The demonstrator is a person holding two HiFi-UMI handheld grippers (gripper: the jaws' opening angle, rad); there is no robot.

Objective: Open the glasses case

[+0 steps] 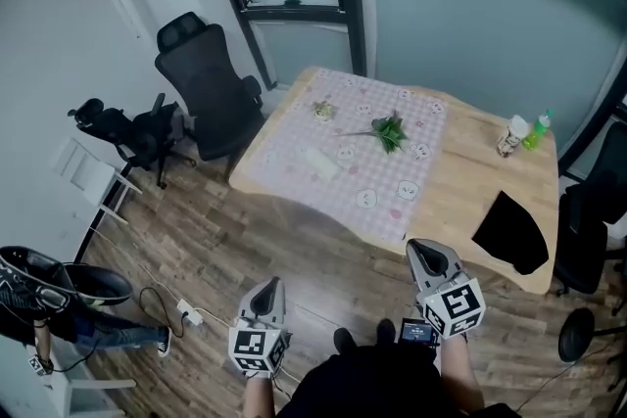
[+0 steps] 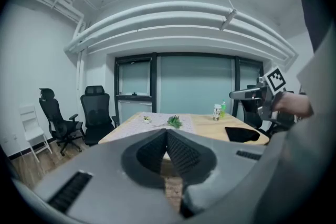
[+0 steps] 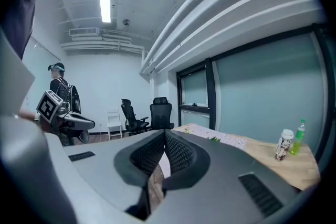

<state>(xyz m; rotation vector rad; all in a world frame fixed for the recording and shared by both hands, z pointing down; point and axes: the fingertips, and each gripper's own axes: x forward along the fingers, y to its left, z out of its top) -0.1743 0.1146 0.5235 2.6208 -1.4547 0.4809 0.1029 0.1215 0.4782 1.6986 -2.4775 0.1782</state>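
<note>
We saw a person standing on a wood floor, a step back from a wooden table (image 1: pixel 475 173), with a gripper in each hand. The left gripper (image 1: pixel 271 286) had its jaws pressed together with nothing between them. The right gripper (image 1: pixel 423 251) likewise had its jaws fully together and held nothing. Both pointed forward and slightly down toward the table.

Well ahead of both pairs of jaws, a patterned cloth (image 1: pixel 384 183) covered the left part of the table. On it lay a pale oblong thing that we took for the glasses case (image 1: pixel 319 160), though it was too small to be sure. It lay far beyond the left jaws and touched neither gripper. Farther along the cloth lay a green plant (image 1: pixel 390 130).

Ahead and to the right of the right jaws, a black cloth (image 1: pixel 511 232) lay on the near corner of the table. Beyond it stood a white bottle (image 1: pixel 510 136) and a green bottle (image 1: pixel 535 129), side by side. Far off to the left of the left jaws stood a black office chair (image 1: pixel 210 91).
</note>
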